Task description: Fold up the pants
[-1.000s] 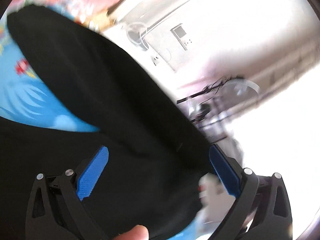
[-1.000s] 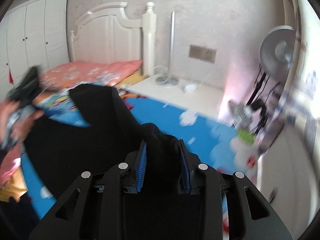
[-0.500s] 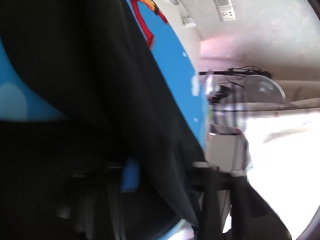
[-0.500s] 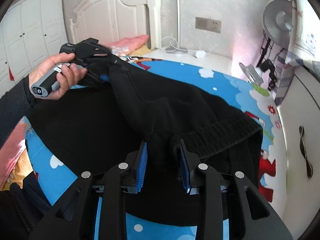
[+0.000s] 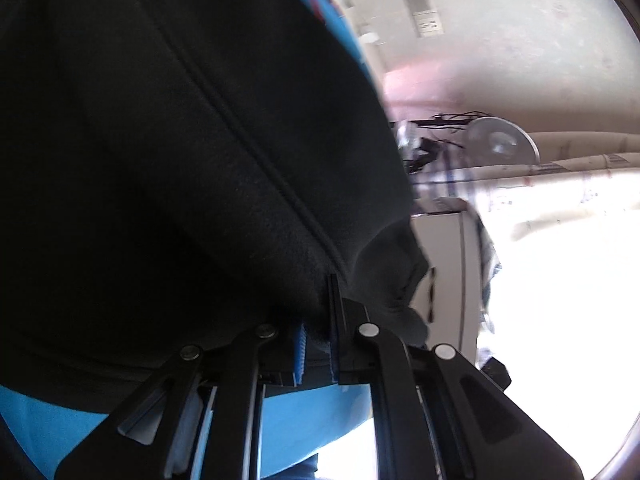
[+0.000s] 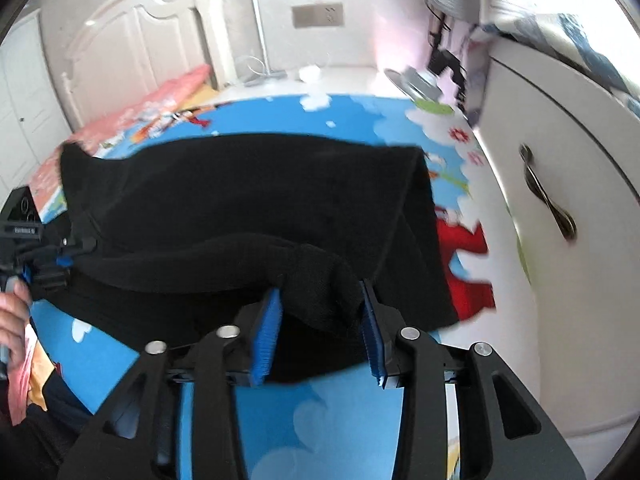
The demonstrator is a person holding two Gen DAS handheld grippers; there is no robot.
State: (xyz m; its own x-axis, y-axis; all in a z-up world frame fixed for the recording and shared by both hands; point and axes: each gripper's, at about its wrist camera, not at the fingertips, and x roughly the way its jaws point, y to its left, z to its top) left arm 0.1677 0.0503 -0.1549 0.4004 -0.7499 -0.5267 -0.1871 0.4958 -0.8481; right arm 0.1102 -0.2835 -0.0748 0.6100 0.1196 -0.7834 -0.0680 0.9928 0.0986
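While both claws pinch cloth, each view reads as follows.

Left wrist view, claw: the left claw [image 5: 318,332] is closed tight on a bunched edge of the black pants [image 5: 180,140], with fabric squeezed between the blue pads [image 5: 299,350].
Left wrist view, pants: the cloth fills the frame ahead and to the left of the claw, a raised seam [image 5: 248,140] running diagonally from upper left down toward the pinch; a strip of blue play mat [image 5: 304,420] shows underneath.
Left wrist view, background: a fan [image 5: 500,146] and a white cabinet [image 5: 444,272] stand off to the right.

Right wrist view, claw: the right claw [image 6: 320,320] clamps a thick ribbed fold, likely the waistband, between its blue pads [image 6: 266,336].
Right wrist view, pants: they lie mostly flat on the cartoon play mat [image 6: 320,420], directly ahead of the claw, long axis running left to right across the frame.
Right wrist view, other claw: the left claw [image 6: 60,258] grips the left end, held by the left hand [image 6: 14,312], well apart from the right claw.
Right wrist view, surroundings: a white cabinet [image 6: 560,280] is just right of the mat; a headboard [image 6: 132,48] is far behind.

Key relation: the two claws hold opposite ends of the near edge, so the fold likely turns on carrying that edge forward, across the long axis.
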